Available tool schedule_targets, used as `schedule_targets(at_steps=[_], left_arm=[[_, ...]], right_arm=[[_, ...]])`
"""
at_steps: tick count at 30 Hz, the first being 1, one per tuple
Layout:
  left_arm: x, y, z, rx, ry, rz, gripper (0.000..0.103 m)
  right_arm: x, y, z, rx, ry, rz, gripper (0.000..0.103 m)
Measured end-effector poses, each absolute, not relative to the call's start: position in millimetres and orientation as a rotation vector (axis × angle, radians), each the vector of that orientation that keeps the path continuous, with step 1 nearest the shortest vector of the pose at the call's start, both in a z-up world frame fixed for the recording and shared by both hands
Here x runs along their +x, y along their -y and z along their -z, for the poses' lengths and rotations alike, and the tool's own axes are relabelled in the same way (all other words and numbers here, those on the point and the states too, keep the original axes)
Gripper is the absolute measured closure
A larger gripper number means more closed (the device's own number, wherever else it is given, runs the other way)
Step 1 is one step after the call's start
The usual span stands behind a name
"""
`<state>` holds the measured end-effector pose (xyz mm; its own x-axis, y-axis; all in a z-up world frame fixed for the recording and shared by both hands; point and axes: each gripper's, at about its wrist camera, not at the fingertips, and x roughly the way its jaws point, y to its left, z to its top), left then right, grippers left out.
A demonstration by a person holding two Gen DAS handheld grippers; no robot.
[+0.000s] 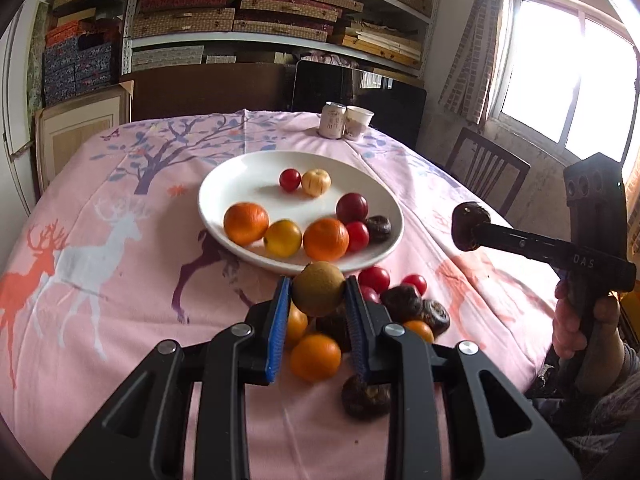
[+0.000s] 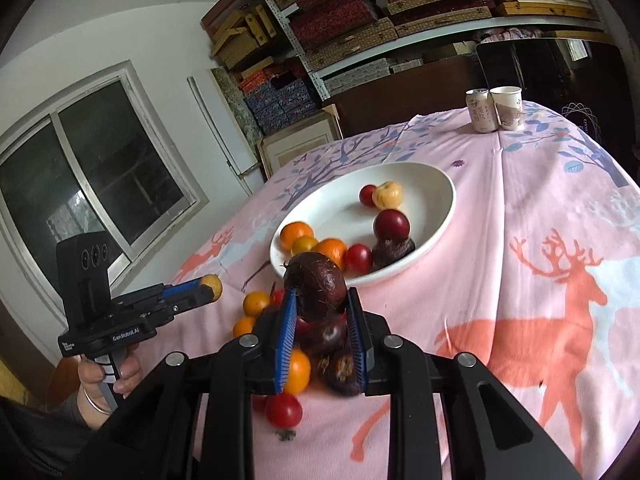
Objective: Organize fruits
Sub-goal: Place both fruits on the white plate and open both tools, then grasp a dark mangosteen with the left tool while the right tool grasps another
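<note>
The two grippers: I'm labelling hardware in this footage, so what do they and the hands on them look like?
Both the left gripper and the right gripper are black, with ribbed blue pads and silver pivot screws. Each has a pistol handle and an upright black block with three round holes. White lettering marks their sides. The left hand wears a thin bangle and dark sleeve.

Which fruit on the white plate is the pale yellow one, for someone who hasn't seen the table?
Find the white plate in the middle of the pink deer-print cloth. At its far side two small fruits touch: the pale yellow fruit is the one beside the small red fruit, cream-coloured with faint ribs, unlike the glossy oranges nearer you.
</note>
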<state>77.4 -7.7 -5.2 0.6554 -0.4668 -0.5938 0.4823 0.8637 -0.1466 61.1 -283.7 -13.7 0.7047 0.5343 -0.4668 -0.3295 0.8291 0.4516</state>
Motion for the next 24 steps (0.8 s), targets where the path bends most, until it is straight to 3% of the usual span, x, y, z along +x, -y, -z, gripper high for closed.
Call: schedule_targets(at_steps=[9, 10, 12, 14, 24], left_arm=[[177.1, 62.3, 7.5, 0.094, -0.724, 0.514, 0.076], [183.3, 64.3, 11.1, 0.097, -0.736, 0.509, 0.074], [188.1, 61.4, 15.2, 0.084, -0.743, 0.482, 0.06], [181.8, 51.7, 15.3, 0.051, -0.731, 0.481, 0.043], [55.4, 24.2, 24.0, 0.209, -0.678, 0.603, 0.043]], right_arm=[[158.5, 252.9, 12.1, 0.316, -0.692, -0.435, 0.078], [163.4, 250.8, 14.7, 0.309, -0.697, -0.428, 0.077], [166.2, 249.8, 18.6, 0.309, -0.699, -0.425, 0.073], [159.7, 250.5, 19.9, 0.306, -0.693, -0.432, 0.072], [62.4, 271.2, 31.5, 0.259, -0.678, -0.422, 0.071]])
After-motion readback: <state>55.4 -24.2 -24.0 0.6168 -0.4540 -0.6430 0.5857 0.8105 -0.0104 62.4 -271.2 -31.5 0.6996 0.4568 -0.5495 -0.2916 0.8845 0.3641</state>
